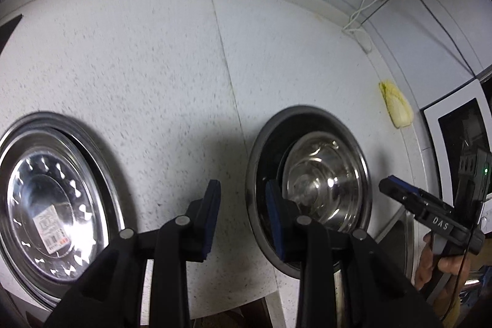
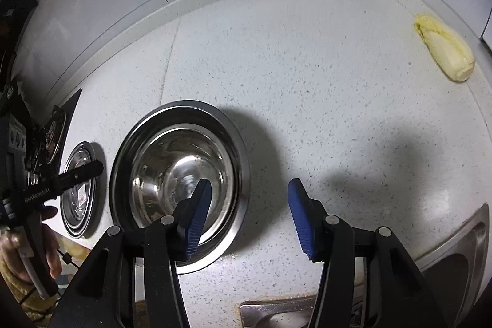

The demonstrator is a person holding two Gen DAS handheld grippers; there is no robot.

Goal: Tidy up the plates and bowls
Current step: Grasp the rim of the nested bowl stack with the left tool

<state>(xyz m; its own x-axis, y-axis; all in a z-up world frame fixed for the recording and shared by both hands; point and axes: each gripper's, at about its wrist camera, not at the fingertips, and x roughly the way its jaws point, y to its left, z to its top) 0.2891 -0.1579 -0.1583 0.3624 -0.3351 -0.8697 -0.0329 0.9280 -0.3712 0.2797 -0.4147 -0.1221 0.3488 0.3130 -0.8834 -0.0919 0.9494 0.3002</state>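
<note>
Both tongs are wide and hold nothing. The left tongs (image 1: 243,202) hover over the tabletop (image 1: 153,57) between the plates (image 1: 52,199) on their left and the bowl (image 1: 323,189) on their right. The right tongs (image 2: 249,205) hang just right of that bowl (image 2: 181,174), which sits inside a wider steel dish (image 2: 243,199) near the front edge.

The step in hand looks like taking the bowl by its rim. To do it well, bring one finger inside the wall and one outside, close on the near rim, and lift straight so the polished steel does not slide or drag the dish along. The plates seem to be a nested stack, though the fisheye view makes the count unsure.

A white price sticker (image 1: 50,231) with a red strip lies on the top plate; its print is too small to read. The right tool's body reads "DAS" (image 1: 440,222), and the left tool's reads "GenRobot.AI" (image 2: 36,195).
</note>
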